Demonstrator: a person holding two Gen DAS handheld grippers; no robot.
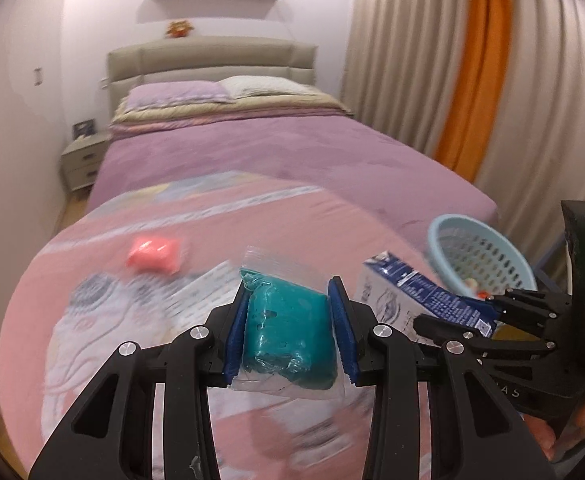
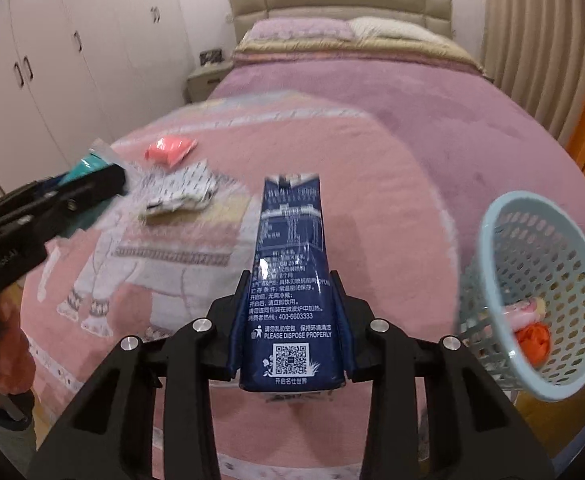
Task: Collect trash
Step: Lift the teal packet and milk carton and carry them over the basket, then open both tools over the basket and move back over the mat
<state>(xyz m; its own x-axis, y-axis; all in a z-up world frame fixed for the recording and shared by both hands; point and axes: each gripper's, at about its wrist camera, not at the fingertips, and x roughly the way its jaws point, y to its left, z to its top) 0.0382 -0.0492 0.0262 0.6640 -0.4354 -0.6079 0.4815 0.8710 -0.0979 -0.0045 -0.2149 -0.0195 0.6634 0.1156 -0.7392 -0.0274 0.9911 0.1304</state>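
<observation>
Left gripper pinches a teal packet in a clear bag, lifted off the pink blanket; right gripper clamps a dark blue carton, with the pale blue basket just to its right, some trash already inside. A pink packet and crumpled paper lie uncollected, so I'd say roughly halfway

"please dispose properly", the number "400-6603333" and a qr code were printed on the dark blue carton; smaller chinese lines were blurred.
</observation>
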